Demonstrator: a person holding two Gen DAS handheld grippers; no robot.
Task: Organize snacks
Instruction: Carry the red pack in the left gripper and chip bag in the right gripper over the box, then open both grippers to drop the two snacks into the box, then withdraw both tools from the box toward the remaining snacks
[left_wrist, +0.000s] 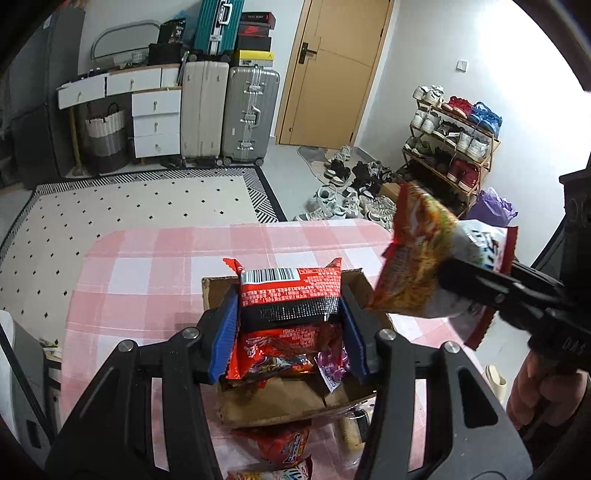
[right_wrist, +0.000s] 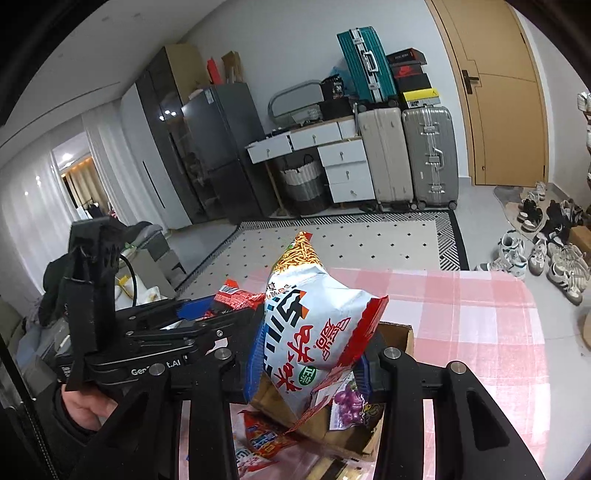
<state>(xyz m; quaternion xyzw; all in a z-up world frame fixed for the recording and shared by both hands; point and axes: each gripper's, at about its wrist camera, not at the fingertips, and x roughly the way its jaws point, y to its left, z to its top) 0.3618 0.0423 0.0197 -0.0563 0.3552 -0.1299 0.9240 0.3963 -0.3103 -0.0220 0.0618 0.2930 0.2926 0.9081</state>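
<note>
Left tool (left_wrist: 290, 314) clamps a red packet (left_wrist: 290, 295) above the cardboard box (left_wrist: 280, 402) at centre frame; right tool (right_wrist: 308, 354) grips a white noodle bag (right_wrist: 314, 332) at lower centre; both packets, crowding one small box, may collide or spill onto the counter (left_wrist: 147, 266).

Black tool (left_wrist: 290, 325) frames — blue finger pads (left_wrist: 225, 332), silver screws, white lettering; dark sleeve (right_wrist: 62, 432).

cardboard box (left_wrist: 356, 282) crowded, far tablecloth (left_wrist: 166, 251) free

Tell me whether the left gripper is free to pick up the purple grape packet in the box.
Probably not yet: the left gripper is shut on a red snack bag, right above the purple grape packet in the cardboard box.
</note>
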